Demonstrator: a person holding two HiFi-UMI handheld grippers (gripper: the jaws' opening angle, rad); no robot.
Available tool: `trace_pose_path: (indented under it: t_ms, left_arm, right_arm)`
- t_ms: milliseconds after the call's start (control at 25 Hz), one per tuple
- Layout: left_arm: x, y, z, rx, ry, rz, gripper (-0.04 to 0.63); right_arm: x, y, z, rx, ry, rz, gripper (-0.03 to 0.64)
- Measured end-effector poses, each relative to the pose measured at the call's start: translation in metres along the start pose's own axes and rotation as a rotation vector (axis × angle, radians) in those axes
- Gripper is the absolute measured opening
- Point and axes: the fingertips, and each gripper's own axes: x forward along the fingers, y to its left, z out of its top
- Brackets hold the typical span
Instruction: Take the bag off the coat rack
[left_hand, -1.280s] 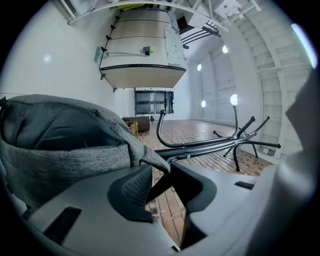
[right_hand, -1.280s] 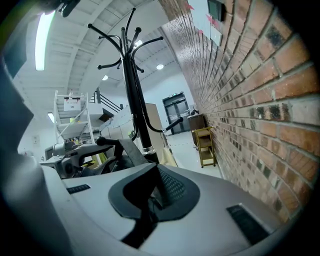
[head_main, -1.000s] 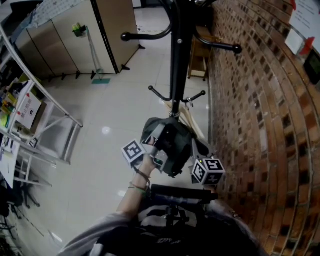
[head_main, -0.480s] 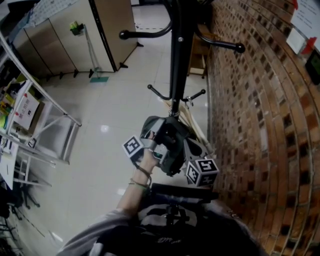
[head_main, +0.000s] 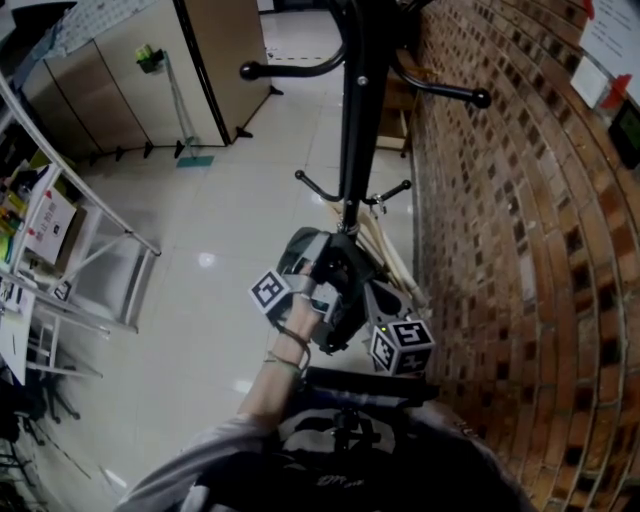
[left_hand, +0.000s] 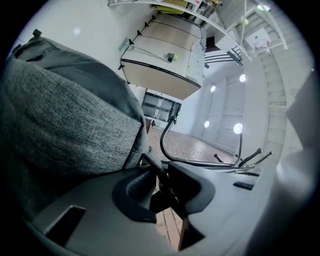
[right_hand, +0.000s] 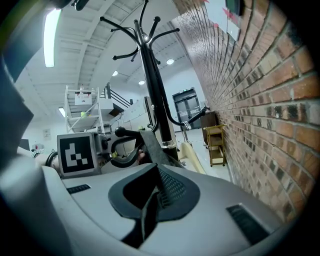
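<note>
- Along the right side of the head view, a brick wall runs the whole depth of the scene.
- Beside it spreads a pale, glossy floor, with beige cabinets at its far end and a metal shelving frame at the left.
- The black coat rack stands just beside the wall. Its pole is upright, with large hooks high up and smaller ball-tipped ones lower down.
- The bag, of dark grey fabric, hangs against the pole beneath the lower hooks, between the two grippers. In the left gripper view its woven body fills the left half, right up against the jaws.
- The left gripper, held in the person's left hand, sits at the bag's left side. Its jaws are closing, and a dark piece of the bag's strap runs between them, touched by both pads.
- The right gripper sits at the bag's right side, nearer the wall. Its jaws are pinched together on the strap, which enters edge-on against the textured pad.
- From the right gripper's jaws the strap rises and crosses a ball-tipped hook of the rack, so the bag is not yet off.
</note>
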Motion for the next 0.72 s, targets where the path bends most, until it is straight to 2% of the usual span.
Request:
trace_pose_path:
  t_ms: [80,240,440,600,720]
  left_arm:
    - [0.001,-0.003,0.0,0.049,0.014,-0.013,0.078]
    - [0.002,-0.012,-0.003,0.228,0.082,-0.011,0.074]
    - [0.003,-0.021,-0.006,0.359,0.133,0.014,0.063]
    - [0.002,-0.031,-0.011,0.426,0.17,0.008,0.058]
    - [-0.004,-0.039,-0.016,0.446,0.196,-0.002,0.057]
  right_arm:
    - [-0.001,-0.002,-0.004,0.0,0.017,-0.013,0.009]
    - [-0.002,-0.001,-0.008,0.0,0.027,-0.021,0.009]
    - [-0.005,-0.001,-0.008,0.012,0.012,-0.023,0.009]
    - [-0.007,-0.007,-0.01,0.015,0.016,-0.049,0.009]
    - [-0.01,-0.008,-0.012,0.02,0.021,-0.058,0.009]
